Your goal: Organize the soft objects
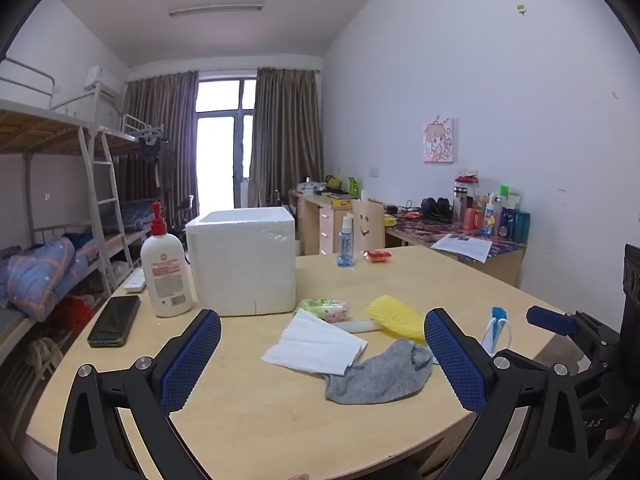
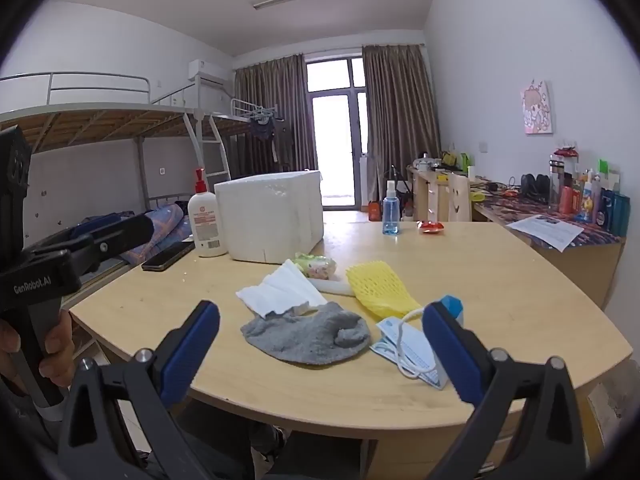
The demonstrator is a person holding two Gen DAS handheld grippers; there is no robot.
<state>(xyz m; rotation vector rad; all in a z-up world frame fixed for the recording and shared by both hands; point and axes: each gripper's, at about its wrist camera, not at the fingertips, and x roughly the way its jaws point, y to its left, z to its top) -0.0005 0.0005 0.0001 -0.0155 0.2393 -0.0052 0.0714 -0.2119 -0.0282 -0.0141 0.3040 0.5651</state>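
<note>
Jaws wide over crumpled grey sock (image 2: 306, 334)

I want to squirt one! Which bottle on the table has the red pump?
The big white bottle beside the foam box. The other one, the small blue bottle, has a white spray top.

The inside of the foam box (image 1: 242, 260) is hidden by its walls in both views. The face mask (image 2: 404, 350) is partly covered by the right hand-held gripper's (image 2: 320, 354) right finger at lower right; in the left wrist view only its blue edge and loops (image 1: 497, 328) are seen. The print on the lotion bottle (image 1: 166, 268) is too small to be read. The small packet (image 1: 326, 307) behind the tissues (image 1: 316, 344) is half covered. The bottles (image 2: 592, 204) at far right are too small to be told apart.
</note>
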